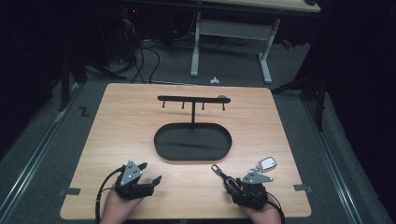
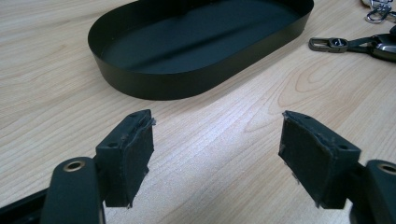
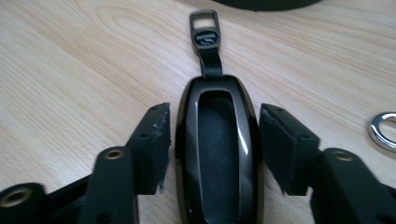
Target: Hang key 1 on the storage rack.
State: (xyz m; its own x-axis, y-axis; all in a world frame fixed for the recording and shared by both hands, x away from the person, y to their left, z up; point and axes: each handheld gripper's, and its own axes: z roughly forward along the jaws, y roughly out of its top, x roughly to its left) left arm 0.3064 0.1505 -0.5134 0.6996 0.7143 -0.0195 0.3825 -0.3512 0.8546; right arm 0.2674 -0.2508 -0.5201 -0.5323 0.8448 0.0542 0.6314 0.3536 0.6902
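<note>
**A:** What's the setting?

**B:** A dim room with a grey floor. A light wooden bench (image 1: 116, 140) fills the middle, seen from above.

**A:** What's nearest the person?

**B:** Two hands at the near edge, each with a gripper. The left gripper (image 1: 150, 173) rests on the bench with its fingers (image 2: 133, 151) spread wide and nothing between them. The right gripper (image 3: 212, 147) lies over a dark key fob (image 3: 217, 158). Its fingers sit just beside the fob on either side, narrow, and I cannot tell whether they already press it. The fob lies flat on the bench at the near right, its strap and metal loop (image 3: 204, 28) pointing away from the hand.

**A:** Anything beside it?

**B:** A second set of keys with a pale tag (image 1: 265, 164), just to the right of that gripper.

**A:** And farther off?

**B:** A black oval tray (image 1: 163, 149) at the centre, empty, with a post rising from its far side to a bar (image 1: 187, 98) with small hooks. Nothing hangs there.

**A:** So how far along is it?

**B:** Early, I'd judge. The fob is being taken; lifting it and hanging or placing it at the stand is all left.
</note>
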